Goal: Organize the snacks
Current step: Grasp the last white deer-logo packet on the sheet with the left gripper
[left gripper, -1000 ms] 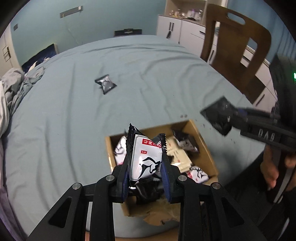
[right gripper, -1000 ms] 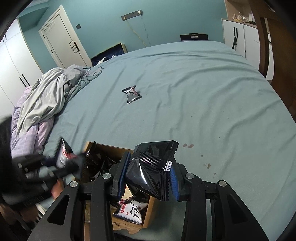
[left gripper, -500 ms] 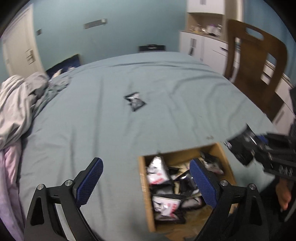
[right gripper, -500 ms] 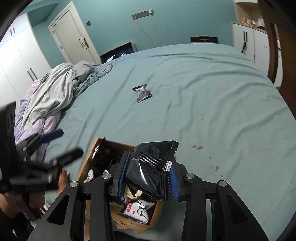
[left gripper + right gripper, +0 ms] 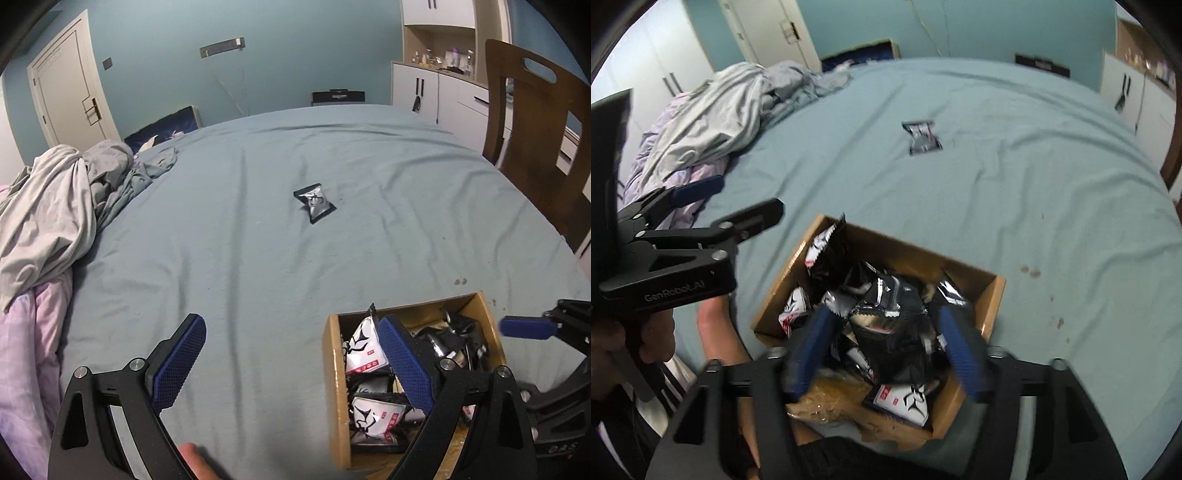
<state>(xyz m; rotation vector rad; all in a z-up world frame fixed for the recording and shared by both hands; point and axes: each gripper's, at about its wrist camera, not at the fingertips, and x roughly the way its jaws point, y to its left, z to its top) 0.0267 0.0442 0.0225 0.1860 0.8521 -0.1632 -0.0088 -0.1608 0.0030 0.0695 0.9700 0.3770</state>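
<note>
A cardboard box (image 5: 334, 354) (image 5: 991, 295) holding several black and white snack packets stands at the near edge of the blue bed. One silver-black snack packet (image 5: 314, 202) (image 5: 921, 137) lies alone on the sheet farther out. My left gripper (image 5: 291, 350) is open and empty, above the sheet just left of the box; it also shows in the right wrist view (image 5: 735, 199). My right gripper (image 5: 886, 332) is open over the box, with a black packet (image 5: 886, 314) lying loose in the box between its fingers.
A heap of grey and pink bedding (image 5: 55, 206) lies at the left of the bed. A wooden chair (image 5: 535, 147) stands at the right, with white cabinets (image 5: 436, 92) behind it. The blue sheet (image 5: 258, 240) spreads between the box and the lone packet.
My left gripper opened, dropped its white packet into the box and swung left. My right gripper opened over the box and let go of the black packet.
</note>
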